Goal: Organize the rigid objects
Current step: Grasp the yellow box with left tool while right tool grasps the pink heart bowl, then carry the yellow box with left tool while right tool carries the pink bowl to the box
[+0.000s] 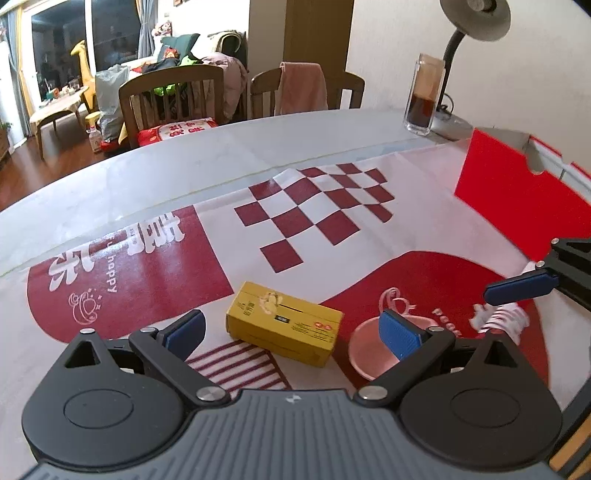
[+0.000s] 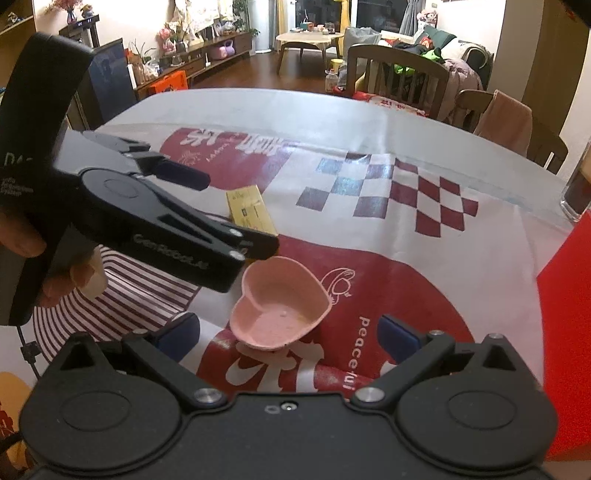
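Note:
A yellow carton lies flat on the table, between the wide-open fingers of my left gripper; nothing is held. It also shows in the right wrist view, partly behind the left gripper's body. A pink heart-shaped dish sits just ahead of my right gripper, which is open and empty. In the left wrist view the dish is partly behind the right pad, and one blue finger of my right gripper reaches in from the right.
A red box stands at the table's right side, also showing in the right wrist view. A glass of dark liquid and a desk lamp stand at the far right. Wooden chairs line the far edge.

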Motion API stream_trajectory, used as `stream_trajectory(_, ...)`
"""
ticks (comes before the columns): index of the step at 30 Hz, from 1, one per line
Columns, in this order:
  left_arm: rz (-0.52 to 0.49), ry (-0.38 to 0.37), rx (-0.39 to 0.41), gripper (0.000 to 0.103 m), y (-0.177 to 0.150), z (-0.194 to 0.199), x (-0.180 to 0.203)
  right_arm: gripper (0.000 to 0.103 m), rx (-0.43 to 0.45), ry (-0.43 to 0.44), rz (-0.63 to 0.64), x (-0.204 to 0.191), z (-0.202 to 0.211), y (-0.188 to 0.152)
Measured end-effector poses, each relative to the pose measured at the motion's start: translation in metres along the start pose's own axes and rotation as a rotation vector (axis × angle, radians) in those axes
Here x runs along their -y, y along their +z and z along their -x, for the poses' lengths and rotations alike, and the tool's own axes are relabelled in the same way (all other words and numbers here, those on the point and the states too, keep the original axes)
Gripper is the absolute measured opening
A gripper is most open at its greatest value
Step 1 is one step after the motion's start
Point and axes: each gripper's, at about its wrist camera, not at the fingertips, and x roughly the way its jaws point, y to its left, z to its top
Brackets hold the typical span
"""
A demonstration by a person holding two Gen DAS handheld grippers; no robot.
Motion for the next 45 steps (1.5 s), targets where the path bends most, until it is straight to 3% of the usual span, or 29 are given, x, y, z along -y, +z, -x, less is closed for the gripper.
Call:
stream_trajectory(13,-0.004,0.008,-0.004,0.101,-0.002,-0.026,-0.013,0.1,-0.023,-0.011,-0.007,-0.006,-0.02,0.006)
stream_trajectory(16,0.0,0.006,-0.007,0.101,-0.002,-0.03,-0.014,0.096,-0.033,-0.018,-0.006,-0.007,-0.025,0.007)
stream_trajectory(21,0.001,-0.008,-0.01,0.1,-0.005,-0.034,-0.016,0.082,-0.052,-0.035,-0.005,-0.01,-0.033,0.006)
stream_trajectory(25,-0.018,-0.023,-0.01,0.083,-0.007,-0.034,-0.013,0.076,-0.043,-0.056,0.002,-0.013,-0.032,0.004)
stream_trajectory(28,-0.042,-0.016,-0.01,0.076,-0.007,-0.032,-0.007,0.071,-0.048,-0.058,0.008,-0.014,-0.032,0.003)
stream_trajectory(33,-0.036,0.005,-0.014,0.073,-0.007,-0.031,-0.002,0.064,-0.048,-0.073,0.018,-0.017,-0.03,0.003)
stream_trajectory(45,0.028,0.043,-0.013,0.073,-0.002,-0.007,0.0,0.063,0.03,-0.103,-0.089,0.001,-0.002,-0.001)
